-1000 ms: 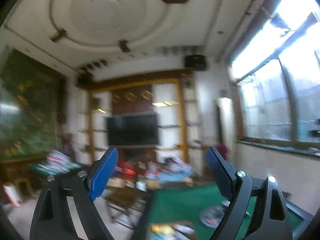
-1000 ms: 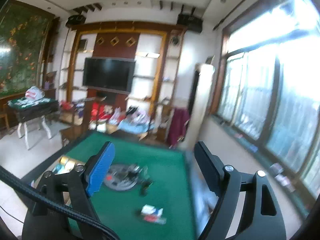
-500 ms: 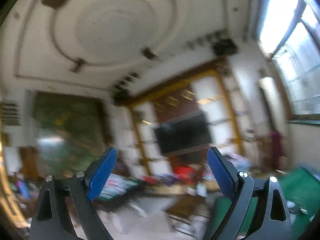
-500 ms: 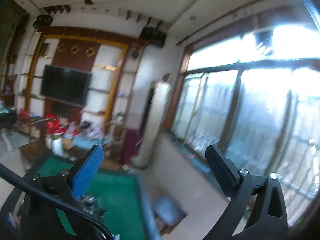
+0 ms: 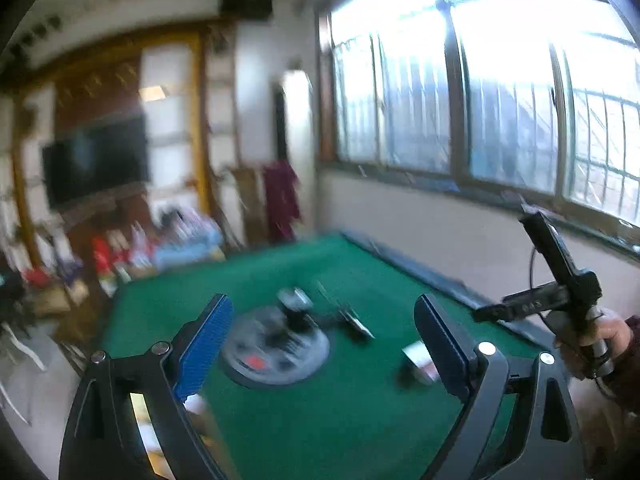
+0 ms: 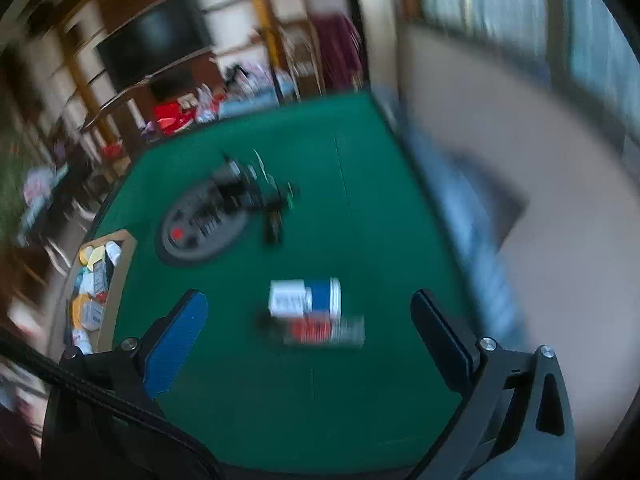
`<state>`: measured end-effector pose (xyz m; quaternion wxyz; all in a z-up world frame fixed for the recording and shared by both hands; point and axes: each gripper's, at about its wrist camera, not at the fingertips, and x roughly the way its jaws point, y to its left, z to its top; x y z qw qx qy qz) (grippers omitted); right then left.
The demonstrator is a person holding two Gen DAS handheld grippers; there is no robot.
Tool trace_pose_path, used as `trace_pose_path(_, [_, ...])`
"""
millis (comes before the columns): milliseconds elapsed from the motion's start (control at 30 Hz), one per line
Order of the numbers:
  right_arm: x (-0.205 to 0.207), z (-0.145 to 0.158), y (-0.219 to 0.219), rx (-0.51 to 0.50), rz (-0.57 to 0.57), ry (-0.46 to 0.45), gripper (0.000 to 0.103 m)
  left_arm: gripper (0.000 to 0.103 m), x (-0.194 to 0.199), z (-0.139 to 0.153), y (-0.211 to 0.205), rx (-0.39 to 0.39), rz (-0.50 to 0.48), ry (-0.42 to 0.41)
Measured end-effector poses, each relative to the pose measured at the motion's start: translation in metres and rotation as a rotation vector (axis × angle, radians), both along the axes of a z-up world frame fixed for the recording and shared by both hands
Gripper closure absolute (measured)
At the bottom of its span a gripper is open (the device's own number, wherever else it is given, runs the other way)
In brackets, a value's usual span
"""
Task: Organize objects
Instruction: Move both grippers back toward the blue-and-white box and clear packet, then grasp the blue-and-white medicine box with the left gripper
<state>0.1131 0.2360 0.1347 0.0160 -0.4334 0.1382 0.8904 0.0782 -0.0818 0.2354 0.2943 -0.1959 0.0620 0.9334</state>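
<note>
Left gripper (image 5: 320, 332): jaws wide apart, nothing between them, held above the green felt-topped table (image 5: 360, 420). Right gripper (image 6: 308, 332): jaws have just been opening, now spread wide and empty, above the same table. Below and between its fingers lie a white-and-blue cylindrical container (image 6: 306, 298) and, touching it, a red-labelled clear packet (image 6: 324, 331). Farther off sits a round grey disc (image 6: 204, 226) with a jumble of dark small objects (image 6: 256, 192) beside it, too blurred to identify. A tan open box of mixed items (image 6: 96, 280) stands at the table's left edge, partly cut off. The person's hand (image 5: 596, 340) grips the right gripper's handle.
</note>
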Motion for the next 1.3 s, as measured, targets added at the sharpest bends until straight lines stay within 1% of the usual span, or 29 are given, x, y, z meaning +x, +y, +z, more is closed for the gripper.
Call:
trace_pose_path(67, [-0.007, -0.027, 0.018, -0.064, -0.035, -0.056, 0.001, 0.014, -0.028, -0.021, 0.010, 0.056, -0.041, -0.128])
trace_pose_path(100, [-0.010, -0.040, 0.022, -0.096, -0.048, -0.077, 0.001, 0.014, -0.028, -0.029, 0.010, 0.077, -0.049, -0.170])
trace_pose_path(133, [-0.019, -0.045, 0.022, -0.121, -0.048, -0.091, 0.001, 0.014, -0.037, -0.036, 0.009, 0.095, -0.051, -0.210])
trace_pose_path(200, [-0.040, -0.049, 0.025, -0.149, -0.033, -0.126, 0.001, 0.014, -0.051, -0.053, 0.007, 0.109, -0.007, -0.255])
trace_pose_path(267, [-0.060, -0.055, 0.020, -0.150, -0.043, -0.136, 0.001, 0.014, -0.051, -0.071, -0.008, 0.125, 0.049, -0.292])
trace_pose_path(333, [-0.085, -0.070, 0.012, -0.194, -0.034, -0.163, 0.001, 0.014, -0.064, -0.079, -0.028, 0.159, 0.076, -0.329])
trace_pose_path(367, [-0.096, -0.079, 0.005, -0.225, -0.022, -0.189, 0.001, 0.014, -0.070, -0.090, -0.032, 0.167, 0.084, -0.340])
trace_pose_path(400, [-0.102, -0.086, -0.002, -0.244, -0.006, -0.200, 0.001, 0.014, -0.074, -0.093, -0.038, 0.173, 0.094, -0.350])
trace_pose_path(467, [-0.107, -0.094, -0.022, -0.302, 0.077, -0.218, 0.002, 0.014, -0.088, -0.109, -0.045, 0.183, 0.106, -0.370])
trace_pose_path(533, [-0.104, -0.097, -0.055, -0.422, 0.216, -0.249, 0.001, 0.014, -0.097, -0.121, -0.052, 0.190, 0.104, -0.408])
trace_pose_path(600, [-0.095, -0.098, -0.091, -0.547, 0.362, -0.284, 0.001, 0.014, -0.091, -0.134, -0.062, 0.205, 0.085, -0.439])
trace_pose_path(633, [-0.091, -0.097, -0.105, -0.564, 0.406, -0.286, 0.001, 0.015, -0.094, -0.139, -0.059, 0.200, 0.067, -0.458])
trace_pose_path(667, [-0.084, -0.091, -0.117, -0.546, 0.433, -0.272, 0.001, 0.015, -0.096, -0.145, -0.055, 0.185, 0.049, -0.478])
trace_pose_path(700, [-0.080, -0.087, -0.122, -0.519, 0.428, -0.258, 0.001, 0.015, -0.097, -0.149, -0.051, 0.174, 0.034, -0.497])
trace_pose_path(767, [-0.071, -0.077, -0.121, -0.450, 0.374, -0.211, 0.001, 0.015, -0.096, -0.157, -0.043, 0.165, 0.014, -0.548])
trace_pose_path(800, [-0.066, -0.072, -0.119, -0.388, 0.334, -0.187, 0.001, 0.015, -0.095, -0.161, -0.040, 0.161, 0.010, -0.567])
trace_pose_path(867, [-0.058, -0.064, -0.111, -0.305, 0.273, -0.155, 0.001, 0.015, -0.092, -0.167, -0.031, 0.137, 0.015, -0.595])
trace_pose_path(933, [-0.049, -0.059, -0.099, -0.254, 0.208, -0.130, 0.001, 0.015, -0.089, -0.172, -0.025, 0.118, 0.042, -0.607])
trace_pose_path(1067, [-0.030, -0.048, -0.064, -0.147, 0.100, -0.080, 0.001, 0.015, -0.080, -0.177, -0.021, 0.095, 0.162, -0.603])
trace_pose_path(1133, [-0.027, -0.043, -0.045, -0.132, 0.078, -0.060, 0.001, 0.014, -0.075, -0.180, -0.016, 0.059, 0.232, -0.588])
trace_pose_path(1300, [-0.028, -0.050, 0.007, -0.187, 0.070, -0.006, 0.001, 0.014, -0.073, -0.193, 0.012, -0.039, 0.375, -0.564])
